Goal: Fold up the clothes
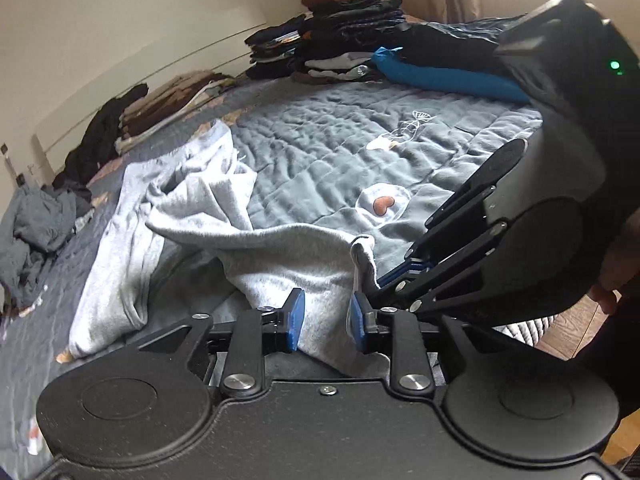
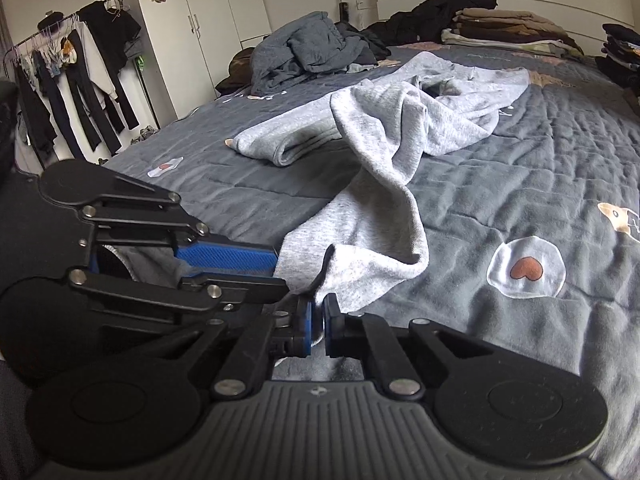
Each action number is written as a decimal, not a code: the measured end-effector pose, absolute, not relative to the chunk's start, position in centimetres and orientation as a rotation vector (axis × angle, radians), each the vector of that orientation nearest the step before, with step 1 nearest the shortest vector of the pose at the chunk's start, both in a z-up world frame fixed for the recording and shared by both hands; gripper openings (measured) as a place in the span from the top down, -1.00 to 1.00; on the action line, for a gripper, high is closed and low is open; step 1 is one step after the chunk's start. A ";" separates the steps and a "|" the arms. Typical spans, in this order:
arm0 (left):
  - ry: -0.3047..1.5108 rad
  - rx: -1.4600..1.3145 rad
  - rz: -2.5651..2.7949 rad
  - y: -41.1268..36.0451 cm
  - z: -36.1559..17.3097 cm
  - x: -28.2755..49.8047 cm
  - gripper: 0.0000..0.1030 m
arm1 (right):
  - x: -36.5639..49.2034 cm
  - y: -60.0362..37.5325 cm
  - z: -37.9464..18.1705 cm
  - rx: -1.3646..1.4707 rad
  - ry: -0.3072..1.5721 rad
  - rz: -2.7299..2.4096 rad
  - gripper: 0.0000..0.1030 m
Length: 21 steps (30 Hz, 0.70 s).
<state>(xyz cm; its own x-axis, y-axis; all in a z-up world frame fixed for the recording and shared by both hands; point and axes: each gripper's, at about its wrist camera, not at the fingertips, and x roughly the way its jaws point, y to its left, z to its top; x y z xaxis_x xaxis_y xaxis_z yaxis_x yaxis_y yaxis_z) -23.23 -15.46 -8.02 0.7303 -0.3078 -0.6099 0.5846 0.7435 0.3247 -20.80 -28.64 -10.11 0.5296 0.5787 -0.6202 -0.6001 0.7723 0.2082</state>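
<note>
**Grey garment gripped at the bed's near edge**

A bed (image 2: pixel 540 184) covered by a dark grey quilt with a heart print (image 2: pixel 526 269) fills both views. Along its far edge, stacks of folded clothes (image 1: pixel 352 36) are ranged against the headboard, and a crumpled heap of dark laundry (image 2: pixel 308 52) is piled at one far corner. A clothes rail (image 2: pixel 76 80) hung with garments is seen beside the wardrobe.

A light grey garment (image 2: pixel 400 128) is spread loosely across the middle of the bed, one twisted length being drawn toward the near edge. The end of that length is clamped between the closed jaws of the right gripper (image 2: pixel 319 322). The left gripper (image 1: pixel 326 316) is held just beside it, its jaws partly apart with grey cloth lying between them; the pads (image 1: pixel 297 318) are not seen pressing on the cloth.
</note>
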 end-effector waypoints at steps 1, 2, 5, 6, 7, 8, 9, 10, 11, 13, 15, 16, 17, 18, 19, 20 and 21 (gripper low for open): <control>0.542 0.556 -0.526 -15.6 -7.8 -23.4 0.44 | -20.8 -28.6 -10.1 -0.038 0.726 0.704 0.88; 0.537 0.575 -0.534 -15.9 -7.8 -23.3 0.44 | -20.7 -28.6 -10.1 -0.039 0.725 0.704 0.88; 0.564 0.570 -0.573 -16.1 -7.9 -22.4 0.44 | -20.7 -28.8 -10.1 -0.043 0.725 0.696 0.88; 0.560 0.574 -0.573 -16.2 -8.0 -22.3 0.44 | -20.7 -28.8 -10.1 -0.045 0.726 0.693 0.88; 0.557 0.575 -0.571 -16.2 -8.0 -22.2 0.44 | -20.7 -28.9 -10.1 -0.050 0.727 0.690 0.88; 0.565 0.567 -0.578 -16.1 -7.9 -21.9 0.44 | -20.7 -29.0 -10.1 -0.055 0.728 0.688 0.88; 0.575 0.532 -0.588 -15.8 -7.6 -21.6 0.44 | -20.7 -29.1 -10.1 -0.060 0.729 0.686 0.88; 0.585 0.497 -0.599 -15.5 -7.2 -21.2 0.44 | -20.7 -29.2 -10.1 -0.067 0.729 0.685 0.88; 0.596 0.461 -0.609 -15.2 -6.9 -20.8 0.44 | -20.9 -29.2 -10.1 -0.079 0.728 0.688 0.88; 0.628 0.391 -0.632 -14.5 -6.1 -19.6 0.44 | -21.1 -29.0 -10.3 -0.104 0.729 0.693 0.88; 0.663 0.411 -0.685 -14.8 -5.9 -19.1 0.44 | -21.3 -28.7 -10.5 -0.129 0.732 0.699 0.88; 0.672 0.444 -0.713 -15.1 -6.0 -18.9 0.44 | -21.4 -28.6 -10.6 -0.143 0.730 0.703 0.88; 0.680 0.476 -0.740 -15.4 -6.1 -18.8 0.44 | -21.5 -28.4 -10.6 -0.159 0.724 0.708 0.88; 0.687 0.499 -0.754 -15.7 -6.2 -18.8 0.44 | -21.6 -28.2 -10.5 -0.171 0.716 0.715 0.88; 0.701 0.512 -0.773 -16.0 -6.5 -18.7 0.44 | -21.7 -28.1 -10.4 -0.177 0.710 0.721 0.88; 0.710 0.516 -0.785 -16.2 -6.7 -18.6 0.43 | -21.8 -28.0 -10.4 -0.186 0.705 0.727 0.88; 0.715 0.535 -0.788 -16.4 -7.0 -18.6 0.44 | -22.0 -27.8 -10.4 -0.201 0.699 0.731 0.88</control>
